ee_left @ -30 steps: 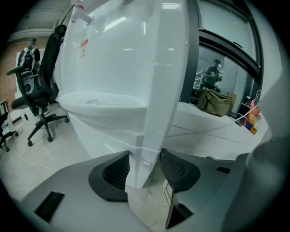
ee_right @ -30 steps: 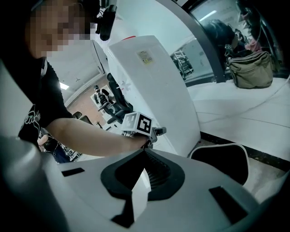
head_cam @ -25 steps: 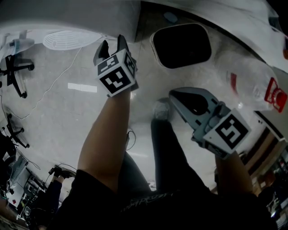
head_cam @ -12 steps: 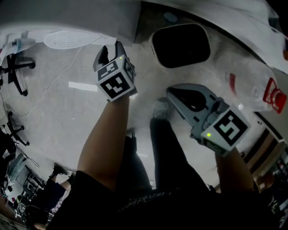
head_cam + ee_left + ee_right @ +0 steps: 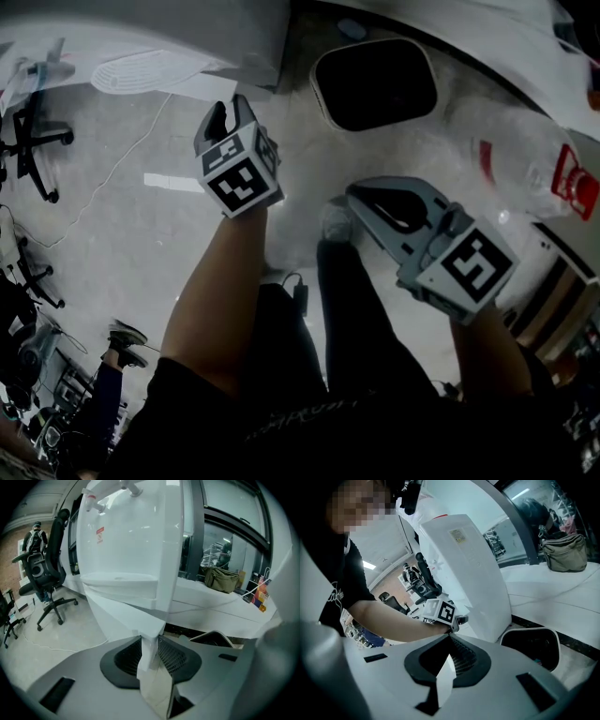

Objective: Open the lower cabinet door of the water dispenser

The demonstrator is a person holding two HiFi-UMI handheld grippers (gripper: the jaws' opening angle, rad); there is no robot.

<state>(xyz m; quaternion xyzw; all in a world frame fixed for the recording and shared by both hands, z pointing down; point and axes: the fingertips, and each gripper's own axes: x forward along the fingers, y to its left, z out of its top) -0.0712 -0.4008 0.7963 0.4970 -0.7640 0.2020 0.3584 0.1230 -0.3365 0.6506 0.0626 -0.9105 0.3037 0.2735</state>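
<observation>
1. White water dispenser (image 5: 216,42) fills the top of the head view. The left gripper (image 5: 225,105) reaches its corner, and the right gripper (image 5: 361,197) hangs apart.
2. Left gripper view: the jaws, just closing, pinch the lower door (image 5: 119,613) by its edge. The panel looks thin, stiff, light and smooth, so this free edge suits pulling.
3. Right gripper view: the jaws are pressed together and empty.

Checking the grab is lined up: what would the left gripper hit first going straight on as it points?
Likely the water dispenser's lower door edge: that white edge already stands between the left gripper's jaws, which have just been closing on it.
</observation>
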